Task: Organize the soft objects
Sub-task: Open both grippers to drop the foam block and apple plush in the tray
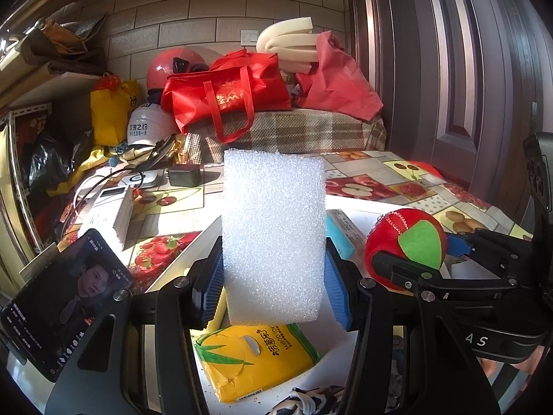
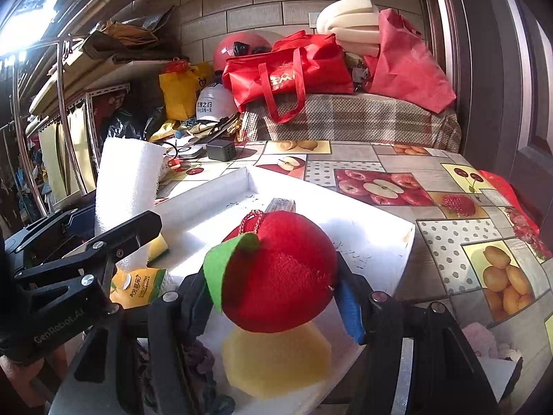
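Since both tongs are loaded above the white tray [image 2: 380, 238], crowding looks like the main risk. Left tongs [image 1: 274, 276] pinch the white foam block [image 1: 273, 235] upright; right tongs [image 2: 276, 297] pinch the plush apple [image 2: 280, 273]. The apple may roll on release, and squeezed foam may spring sideways onto the tissue pack [image 1: 255, 359]. The tray's near edge and the yellow sponge [image 2: 276, 363] are partly hidden.

Fruit-print tablecloth [image 2: 446, 238], phone [image 1: 65, 297] showing a man's face propped at left, black charger [image 1: 184, 175], white helmet [image 1: 148, 128], red helmet [image 1: 172, 67], red tote bag [image 1: 228, 93], yellow bag [image 1: 112, 114], plaid cushion [image 2: 349, 117], brown door [image 1: 459, 69].
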`<action>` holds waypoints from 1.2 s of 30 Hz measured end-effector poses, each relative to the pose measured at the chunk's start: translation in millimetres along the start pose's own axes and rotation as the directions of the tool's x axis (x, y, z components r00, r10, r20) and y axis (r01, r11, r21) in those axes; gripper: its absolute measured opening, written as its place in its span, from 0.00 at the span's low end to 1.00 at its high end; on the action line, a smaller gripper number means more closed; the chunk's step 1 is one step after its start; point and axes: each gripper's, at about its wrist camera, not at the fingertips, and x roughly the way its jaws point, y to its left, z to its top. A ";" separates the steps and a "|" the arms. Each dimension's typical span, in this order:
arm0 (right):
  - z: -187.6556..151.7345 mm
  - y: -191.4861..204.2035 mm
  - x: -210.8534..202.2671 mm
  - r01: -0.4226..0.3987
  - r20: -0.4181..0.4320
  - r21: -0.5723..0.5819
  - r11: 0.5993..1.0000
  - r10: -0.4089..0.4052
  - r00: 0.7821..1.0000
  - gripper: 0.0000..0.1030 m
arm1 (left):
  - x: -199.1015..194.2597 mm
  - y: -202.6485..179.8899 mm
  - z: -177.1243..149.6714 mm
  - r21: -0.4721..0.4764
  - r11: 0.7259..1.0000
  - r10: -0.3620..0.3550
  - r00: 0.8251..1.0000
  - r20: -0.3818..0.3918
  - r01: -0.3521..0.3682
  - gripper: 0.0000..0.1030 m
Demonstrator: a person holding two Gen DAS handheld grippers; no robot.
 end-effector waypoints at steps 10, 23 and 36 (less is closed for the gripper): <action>0.0 -4.8 -2.6 0.007 0.010 0.028 1.000 -0.007 1.000 0.86 | 1.4 24.9 -1.2 -0.135 0.985 0.107 0.994 -0.016 -0.108 0.97; 0.3 10.2 -5.4 0.056 0.032 -0.055 0.997 -0.055 0.998 1.00 | -14.9 11.7 -1.8 -0.076 0.990 0.127 0.989 0.075 -0.121 1.00; -7.9 14.8 -42.4 0.077 0.205 -0.071 0.994 -0.061 0.977 1.00 | -38.2 22.6 -9.9 -0.180 0.973 0.165 0.980 0.114 -0.143 1.00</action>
